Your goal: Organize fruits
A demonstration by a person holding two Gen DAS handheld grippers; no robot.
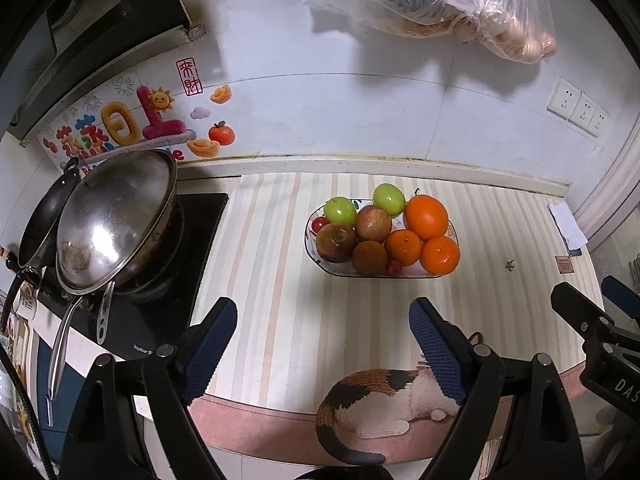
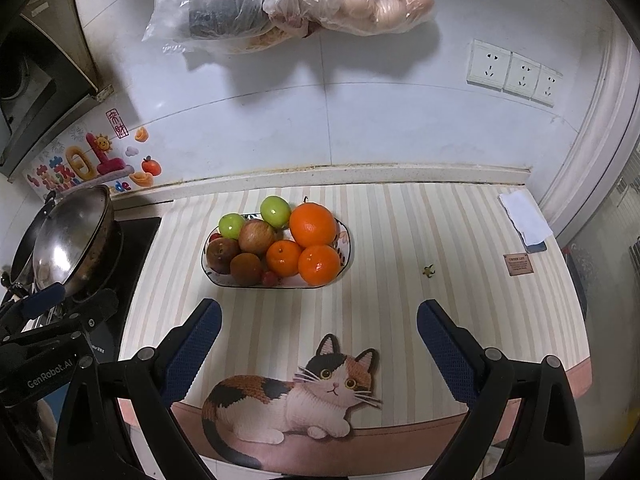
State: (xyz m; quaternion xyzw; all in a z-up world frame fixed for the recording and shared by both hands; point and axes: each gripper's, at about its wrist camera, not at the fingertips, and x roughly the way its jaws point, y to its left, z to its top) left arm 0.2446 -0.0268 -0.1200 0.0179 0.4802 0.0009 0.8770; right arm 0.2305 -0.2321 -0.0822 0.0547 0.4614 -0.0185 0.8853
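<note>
**Both grippers open above mat; fruit heaped on plate**

Left gripper: jaws spread wide, nothing between them. It hovers over the striped mat, short of the fruit plate.

Right gripper: jaws likewise wide apart and empty, over the same mat, with the plate ahead and slightly left. The cat picture on the mat's near edge shows between its fingers.

Fruit, all on the plate, in contact and piled:
- large orange at the back right
- two smaller oranges, one at the front right and one beside it toward the middle
- two green fruits at the back, one left and one right
- reddish apple in the centre
- dark, brownish apple at the front left
- brown round fruit at the front
- small red fruits, one at the left rim and one at the front; type cannot be told.

Surroundings: steel wok on the stove left of the mat; plastic bags hang on the wall above; wall sockets at the right.
</note>
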